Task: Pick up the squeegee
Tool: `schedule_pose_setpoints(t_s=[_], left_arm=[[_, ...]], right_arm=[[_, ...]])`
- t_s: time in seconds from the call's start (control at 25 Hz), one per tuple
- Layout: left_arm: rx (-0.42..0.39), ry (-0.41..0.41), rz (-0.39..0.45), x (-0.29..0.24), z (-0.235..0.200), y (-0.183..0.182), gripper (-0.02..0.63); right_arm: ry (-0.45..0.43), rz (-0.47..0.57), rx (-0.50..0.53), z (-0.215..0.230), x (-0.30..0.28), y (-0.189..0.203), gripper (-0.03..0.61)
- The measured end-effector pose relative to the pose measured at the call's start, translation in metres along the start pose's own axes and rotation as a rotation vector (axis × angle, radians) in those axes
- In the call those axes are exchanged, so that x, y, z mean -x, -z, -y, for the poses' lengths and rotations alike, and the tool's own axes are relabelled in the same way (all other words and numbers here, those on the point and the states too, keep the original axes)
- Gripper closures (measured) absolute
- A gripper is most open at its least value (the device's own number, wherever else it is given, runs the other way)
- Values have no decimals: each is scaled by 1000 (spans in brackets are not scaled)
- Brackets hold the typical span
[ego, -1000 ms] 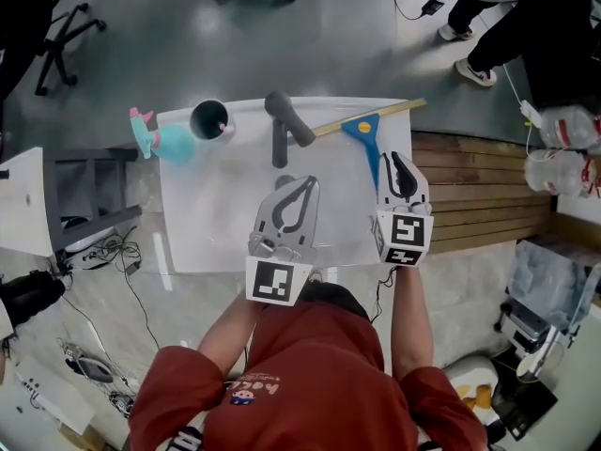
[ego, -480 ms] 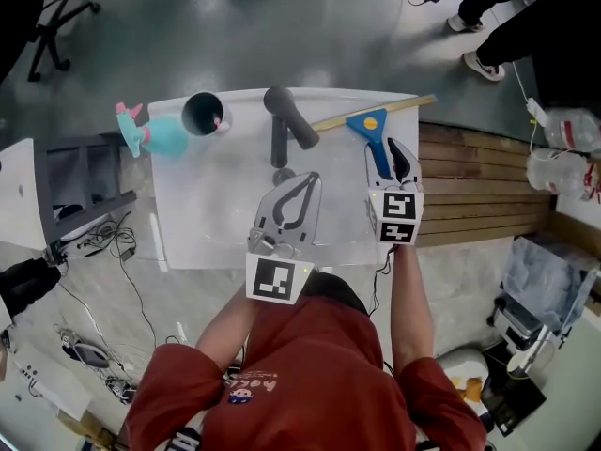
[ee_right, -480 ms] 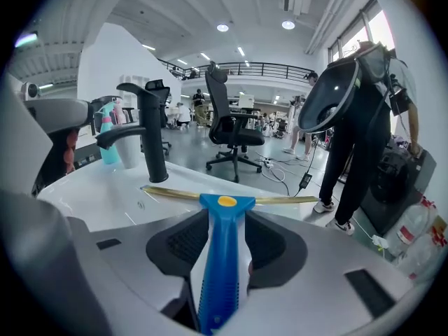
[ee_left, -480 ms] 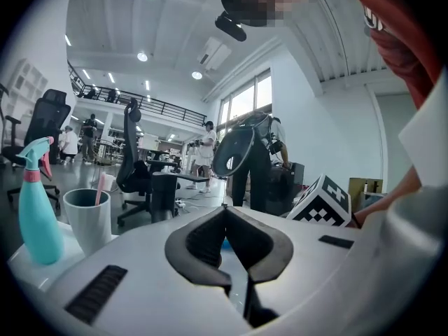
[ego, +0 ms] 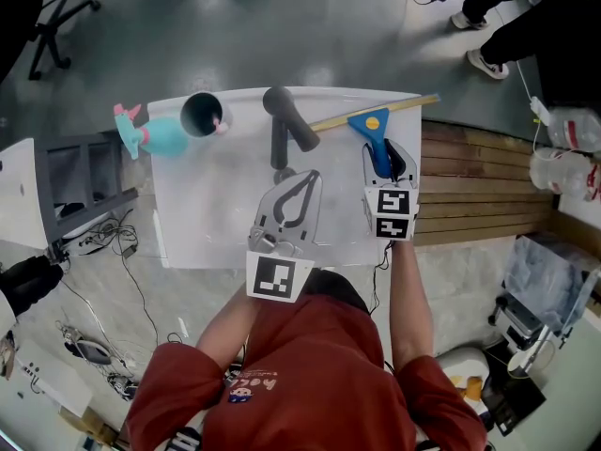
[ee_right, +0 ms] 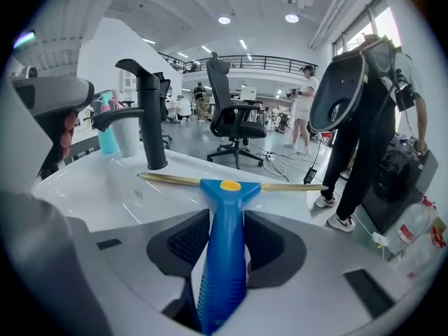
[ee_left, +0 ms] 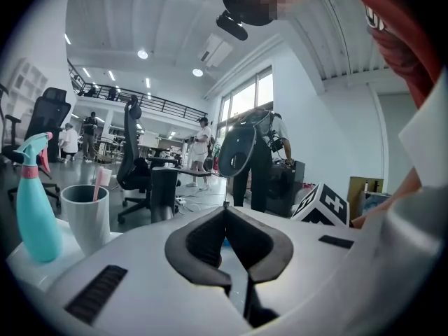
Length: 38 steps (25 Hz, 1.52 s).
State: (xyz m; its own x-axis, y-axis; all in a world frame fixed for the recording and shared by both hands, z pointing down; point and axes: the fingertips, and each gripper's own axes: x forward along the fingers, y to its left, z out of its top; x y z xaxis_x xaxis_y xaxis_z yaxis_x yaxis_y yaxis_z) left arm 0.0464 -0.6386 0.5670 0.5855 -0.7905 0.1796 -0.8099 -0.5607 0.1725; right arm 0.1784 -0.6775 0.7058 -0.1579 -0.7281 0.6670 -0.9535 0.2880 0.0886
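Observation:
The squeegee [ego: 369,124] has a blue handle and a long brass-coloured blade, and it lies at the back right of the white sink top [ego: 207,205]. My right gripper [ego: 387,151] stands over its handle. In the right gripper view the squeegee [ee_right: 229,187] runs straight between the jaws of the right gripper [ee_right: 225,222]. Those jaws have just been opening wide, then closing slightly. The pads flank the handle without clearly pressing it. My left gripper [ego: 309,176] hovers over the middle of the sink top, shut and empty. In its own view the left gripper [ee_left: 225,212] shows its tips meeting.
A black faucet [ego: 282,125] stands left of the squeegee. A grey cup [ego: 205,114] and a teal spray bottle [ego: 155,137] sit at the back left corner. Wooden slats [ego: 479,186] border the sink top on the right. People and office chairs stand beyond.
My right gripper has sunk onto the squeegee handle and its jaws stand wider than a second ago. The left gripper has dropped slightly and stays shut.

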Motion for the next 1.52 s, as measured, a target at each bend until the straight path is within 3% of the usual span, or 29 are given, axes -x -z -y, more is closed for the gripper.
schedule_pose_setpoints(t_s=[0.88,1.52], left_arm=[[9,12,-14,1,4,5,598],[-38,-2,-7,46,44,6,598]], right_arm=[[28,32,-39,3,9,1,436],[52,69,-73,-1,88,39,436]])
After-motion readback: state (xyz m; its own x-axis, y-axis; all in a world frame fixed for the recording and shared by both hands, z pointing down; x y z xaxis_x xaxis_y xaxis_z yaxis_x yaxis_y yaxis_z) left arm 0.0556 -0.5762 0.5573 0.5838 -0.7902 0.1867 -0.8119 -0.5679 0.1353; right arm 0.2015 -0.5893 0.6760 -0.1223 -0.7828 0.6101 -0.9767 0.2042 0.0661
